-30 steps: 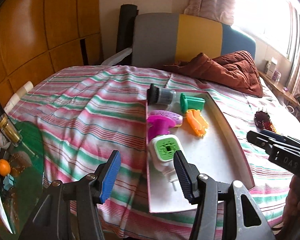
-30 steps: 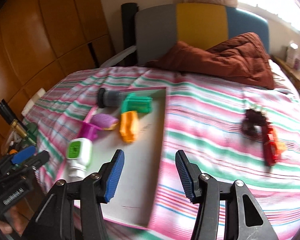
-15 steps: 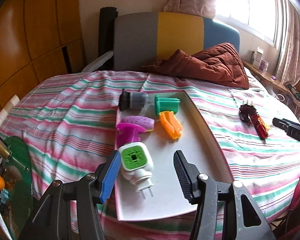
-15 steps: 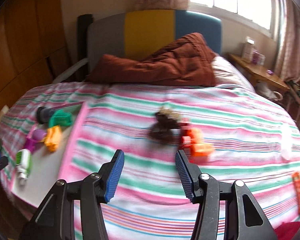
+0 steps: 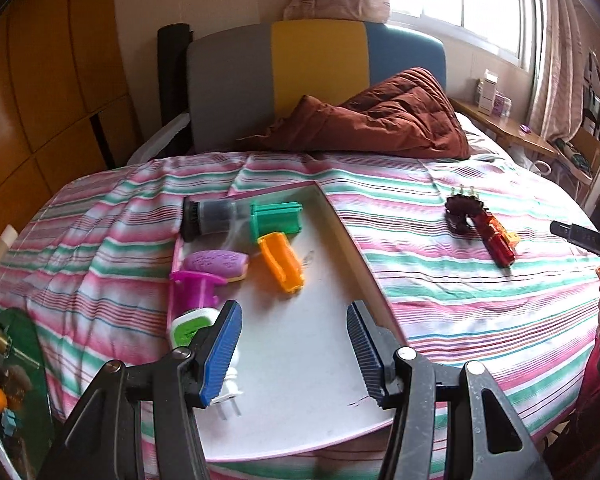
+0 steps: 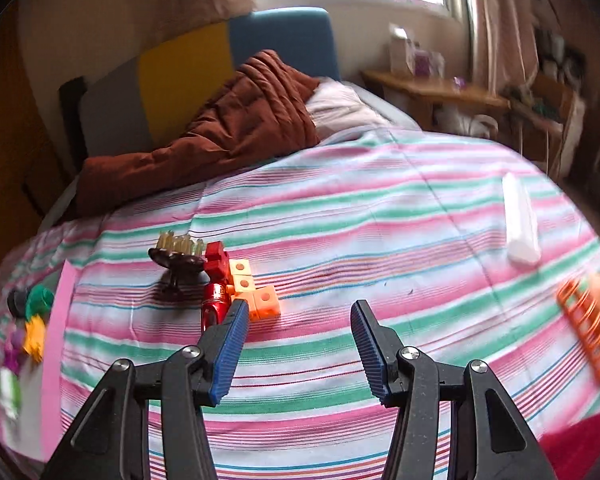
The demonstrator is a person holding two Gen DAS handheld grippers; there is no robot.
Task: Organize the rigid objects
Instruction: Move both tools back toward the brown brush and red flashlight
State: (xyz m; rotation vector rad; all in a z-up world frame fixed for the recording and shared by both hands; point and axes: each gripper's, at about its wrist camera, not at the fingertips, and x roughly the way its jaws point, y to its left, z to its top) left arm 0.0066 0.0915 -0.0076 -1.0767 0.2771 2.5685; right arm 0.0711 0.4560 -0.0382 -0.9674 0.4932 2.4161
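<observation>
Loose toys, item: right gripper point(image 6: 296, 344) half open, empty, over the striped bedspread point(image 6: 380, 216); red toy point(image 6: 214, 300) and orange blocks point(image 6: 252, 292) just beyond its left finger, long axis running near-to-far; left gripper point(image 5: 294, 344) empty over the tray point(image 5: 300, 360), farther off.

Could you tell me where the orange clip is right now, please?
In the left wrist view, the orange clip lies on the white tray, just below the green block and right of the purple soap-shaped piece.
</observation>
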